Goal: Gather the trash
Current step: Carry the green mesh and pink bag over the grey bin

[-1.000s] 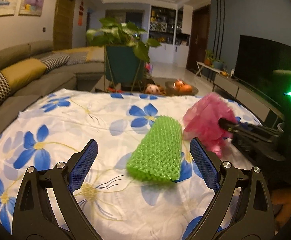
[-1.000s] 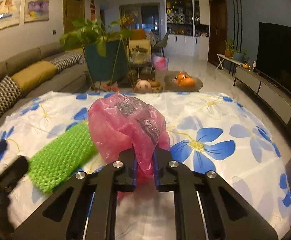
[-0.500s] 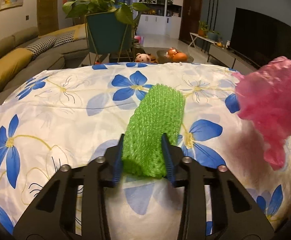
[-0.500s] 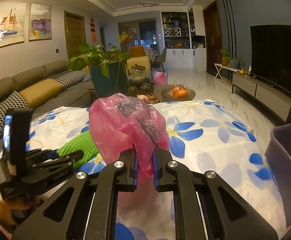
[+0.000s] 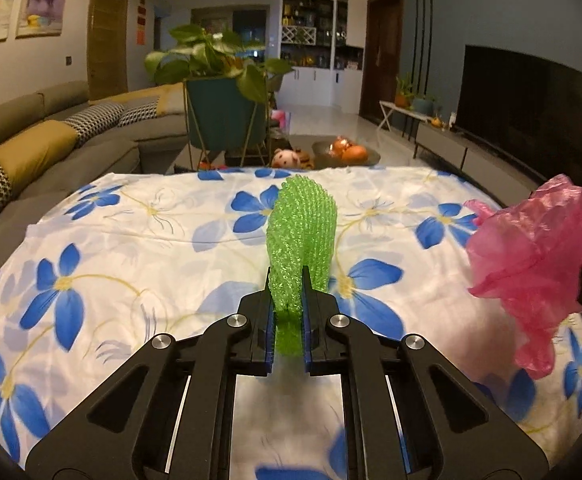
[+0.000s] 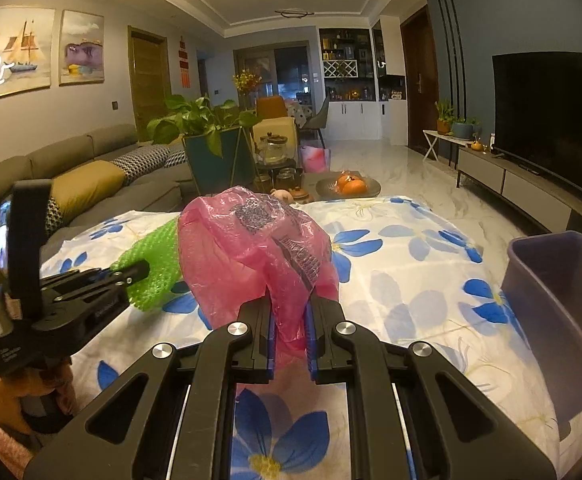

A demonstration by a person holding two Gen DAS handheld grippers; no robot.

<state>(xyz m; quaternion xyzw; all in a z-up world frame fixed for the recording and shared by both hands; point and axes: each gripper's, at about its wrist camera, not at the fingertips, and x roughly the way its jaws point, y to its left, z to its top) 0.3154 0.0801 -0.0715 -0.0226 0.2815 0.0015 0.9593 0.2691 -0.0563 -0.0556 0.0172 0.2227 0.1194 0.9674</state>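
While each claw grips 1 item: green net (image 5: pixel 301 236), pink bag (image 6: pixel 255 256).

Tablecloth (image 6: pixel 403 264) bare btwn pink bag (image 6: pixel 251 248) & purple bin (image 6: pixel 563 300) at R edge; green foam net (image 5: pixel 301 236) blocks centre-left.

Table (image 5: pixel 163 240), covered by a white cloth (image 6: pixel 411 272) printed with blue flowers and thin yellow stems; the cloth drapes over the near and side edges. A purple bin (image 6: pixel 559 304) appears at the table's right edge in the right wrist view; whether it rests on the cloth or stands beside the table cannot be told.
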